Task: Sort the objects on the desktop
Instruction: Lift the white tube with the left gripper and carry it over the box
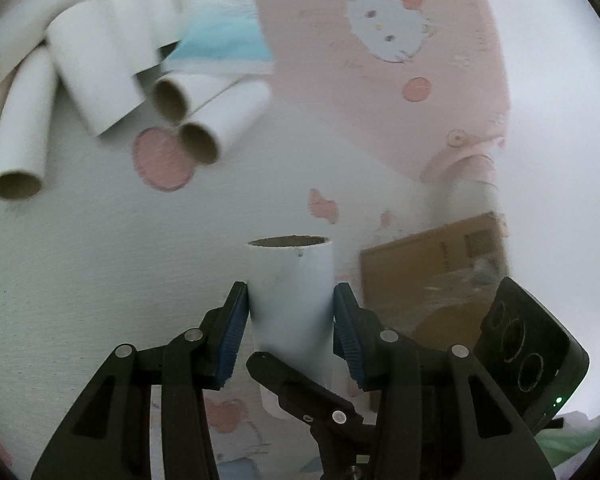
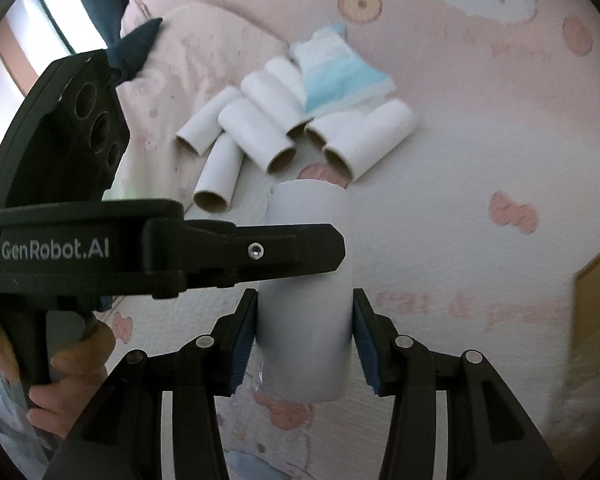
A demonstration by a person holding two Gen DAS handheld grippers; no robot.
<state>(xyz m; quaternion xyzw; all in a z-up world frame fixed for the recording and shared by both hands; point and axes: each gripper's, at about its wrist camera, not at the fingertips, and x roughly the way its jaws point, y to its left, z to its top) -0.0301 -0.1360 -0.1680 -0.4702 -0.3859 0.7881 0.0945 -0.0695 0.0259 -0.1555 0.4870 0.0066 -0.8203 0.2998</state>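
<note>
A white cardboard tube [image 1: 292, 292] stands between the blue pads of my left gripper [image 1: 291, 312], which is shut on it. The same tube [image 2: 306, 312] sits between the pads of my right gripper [image 2: 305, 328], which is also shut on it. The left gripper's finger [image 2: 260, 252] crosses the tube higher up in the right wrist view, and the right gripper's finger [image 1: 300, 392] crosses it low in the left wrist view. Several more white tubes [image 2: 260, 136] lie in a heap on the bedsheet, also seen at the upper left of the left wrist view [image 1: 92, 76].
A pink and white cartoon-print sheet [image 2: 480, 120] covers the surface. A blue and white folded packet [image 2: 340, 76] lies behind the heap. A brown cardboard box [image 1: 432, 264] stands at the right. A pillow [image 2: 204, 32] lies at the far left.
</note>
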